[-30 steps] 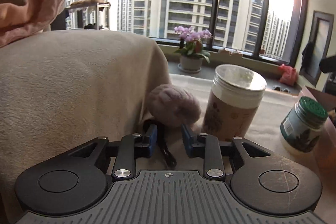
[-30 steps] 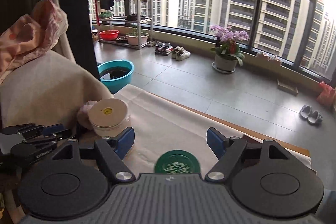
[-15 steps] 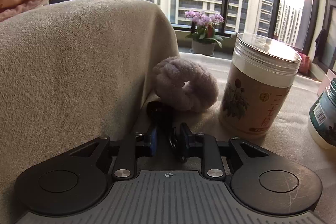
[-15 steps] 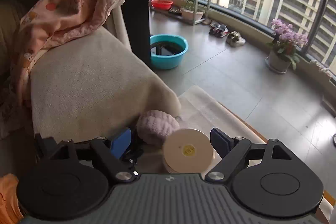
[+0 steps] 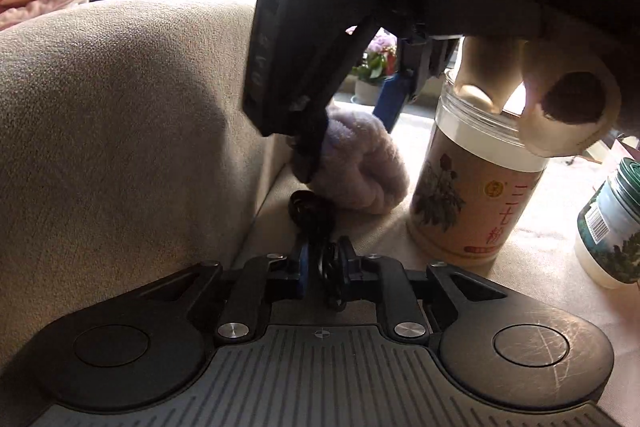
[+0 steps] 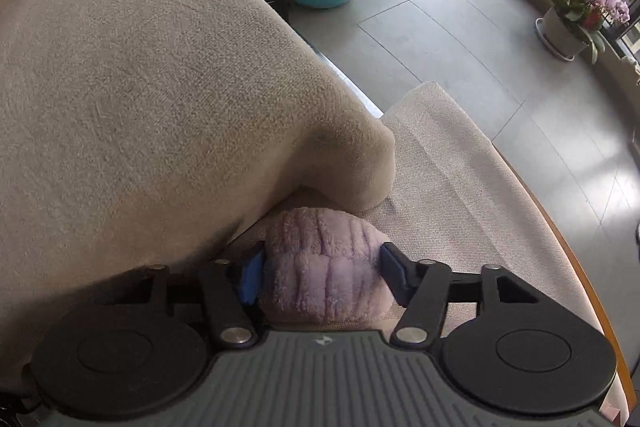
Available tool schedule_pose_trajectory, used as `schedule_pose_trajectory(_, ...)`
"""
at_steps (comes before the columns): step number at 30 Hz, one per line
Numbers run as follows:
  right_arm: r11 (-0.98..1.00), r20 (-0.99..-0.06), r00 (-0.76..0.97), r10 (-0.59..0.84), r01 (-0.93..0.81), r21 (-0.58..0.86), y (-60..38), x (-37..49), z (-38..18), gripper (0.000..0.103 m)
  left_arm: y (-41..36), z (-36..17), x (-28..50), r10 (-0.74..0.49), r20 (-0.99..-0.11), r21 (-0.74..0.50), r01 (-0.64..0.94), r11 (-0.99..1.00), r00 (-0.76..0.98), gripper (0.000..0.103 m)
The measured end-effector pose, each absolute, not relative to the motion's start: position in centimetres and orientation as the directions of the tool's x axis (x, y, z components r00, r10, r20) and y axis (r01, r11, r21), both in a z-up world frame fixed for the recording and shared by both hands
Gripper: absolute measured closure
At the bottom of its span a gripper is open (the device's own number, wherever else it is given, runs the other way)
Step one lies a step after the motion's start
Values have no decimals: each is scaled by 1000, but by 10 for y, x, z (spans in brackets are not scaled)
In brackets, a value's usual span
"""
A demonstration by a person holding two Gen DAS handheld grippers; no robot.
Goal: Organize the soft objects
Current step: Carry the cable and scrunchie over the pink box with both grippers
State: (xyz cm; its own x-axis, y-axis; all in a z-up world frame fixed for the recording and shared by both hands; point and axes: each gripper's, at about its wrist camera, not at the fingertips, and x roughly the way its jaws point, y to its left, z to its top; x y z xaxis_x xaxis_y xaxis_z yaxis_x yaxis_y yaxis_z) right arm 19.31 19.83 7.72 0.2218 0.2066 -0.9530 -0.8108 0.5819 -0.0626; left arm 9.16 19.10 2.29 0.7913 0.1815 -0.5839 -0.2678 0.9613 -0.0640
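Left gripper (image 5: 323,269): jaws closing on a black hair tie (image 5: 316,227), which it now pinches.
Right gripper (image 6: 320,273): swung over within the last second, jaws closing around the purple scrunchie (image 6: 326,273) (pads touching its sides).
Meaning: both soft items look ready to lift.
Surface: beige cloth (image 6: 460,187), against the sofa arm (image 6: 160,87).
Beyond: tall jar (image 5: 476,195), tiled floor (image 6: 460,19).

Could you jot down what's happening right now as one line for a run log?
left gripper: closing on black hair tie | right gripper: closing around purple scrunchie | place: cloth-covered table, beside beige cushion
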Motion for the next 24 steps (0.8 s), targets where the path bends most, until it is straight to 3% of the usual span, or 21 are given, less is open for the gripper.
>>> schedule_pose_trajectory(2,564,-944,236,229,-823,-69,195,186,86,66,190,26,86,188,-557,-65,-268,961,809,87)
schedule_pose_trajectory(4,558,-933,251,256,-827,-70,188,179,96,68,188,29,80,212,-518,-46,-275,960,829,87)
schedule_pose_trajectory(14,601,-856,323,403,-799,-19,130,159,168,69,175,75,60,258,-364,1,-276,961,895,87)
schedule_pose_trajectory(24,672,-687,474,552,-740,29,24,134,264,69,148,145,63,252,-241,25,-253,967,937,87)
